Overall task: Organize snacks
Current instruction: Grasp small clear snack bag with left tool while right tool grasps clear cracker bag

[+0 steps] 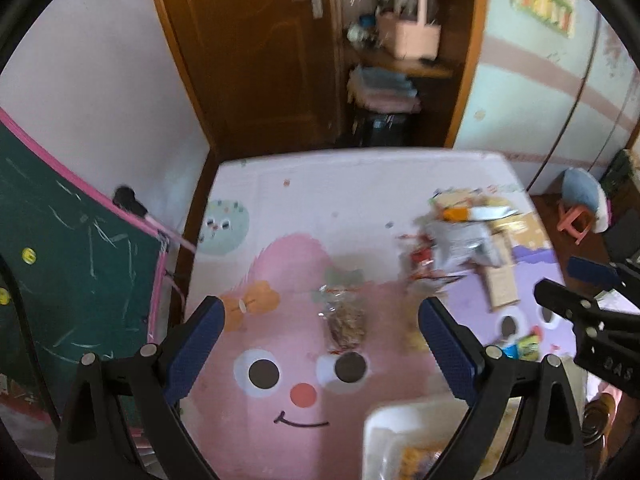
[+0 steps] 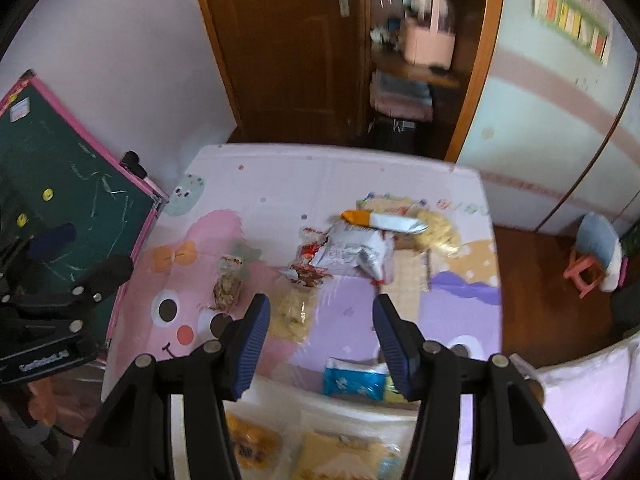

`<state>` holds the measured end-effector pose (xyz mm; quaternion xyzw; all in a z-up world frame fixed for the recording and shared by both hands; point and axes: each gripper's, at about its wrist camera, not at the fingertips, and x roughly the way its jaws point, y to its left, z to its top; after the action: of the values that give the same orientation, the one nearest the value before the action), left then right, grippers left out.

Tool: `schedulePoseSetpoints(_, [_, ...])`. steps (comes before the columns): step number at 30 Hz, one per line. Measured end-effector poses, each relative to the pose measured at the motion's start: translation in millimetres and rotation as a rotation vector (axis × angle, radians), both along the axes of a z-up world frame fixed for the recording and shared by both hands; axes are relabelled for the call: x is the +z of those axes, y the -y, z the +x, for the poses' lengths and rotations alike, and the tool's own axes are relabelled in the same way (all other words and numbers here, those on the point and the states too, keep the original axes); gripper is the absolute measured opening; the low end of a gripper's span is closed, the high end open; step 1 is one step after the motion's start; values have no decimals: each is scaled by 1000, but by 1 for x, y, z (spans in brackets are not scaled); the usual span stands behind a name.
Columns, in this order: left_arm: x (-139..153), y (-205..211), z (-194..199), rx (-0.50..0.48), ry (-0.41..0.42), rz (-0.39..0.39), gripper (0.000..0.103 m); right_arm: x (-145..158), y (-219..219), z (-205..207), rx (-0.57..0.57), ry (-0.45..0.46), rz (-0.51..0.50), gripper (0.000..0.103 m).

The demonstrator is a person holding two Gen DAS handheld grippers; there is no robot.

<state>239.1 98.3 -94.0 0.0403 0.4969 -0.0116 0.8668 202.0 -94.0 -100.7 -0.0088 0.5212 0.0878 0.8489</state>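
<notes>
Snacks (image 2: 348, 254): crinkled packets heaped on mat (image 2: 280, 184) | left tool (image 1: 320, 344), right tool (image 2: 320, 340): apart, empty

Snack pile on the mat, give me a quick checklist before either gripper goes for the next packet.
1. Left gripper empty, jaws apart: ok.
2. Right gripper empty, jaws apart: ok.
3. Clear-wrapped snack lies alone on the mat, free to grasp: ok.
4. White bin within view: ok.
5. Room left in bin: cannot tell.
6. Picture sharp enough to aim: not ok, blurred.
</notes>
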Motion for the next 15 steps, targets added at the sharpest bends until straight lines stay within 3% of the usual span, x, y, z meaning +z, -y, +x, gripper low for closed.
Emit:
schedulePoseSetpoints(9, [-110,-22,64,25,-208,-19,97,-109,-31,43,2,-199,-2,54])
schedulePoseSetpoints(15, [-166,-22,75,13,-339,-90,97,-150,-46,54,3,-282,0,54])
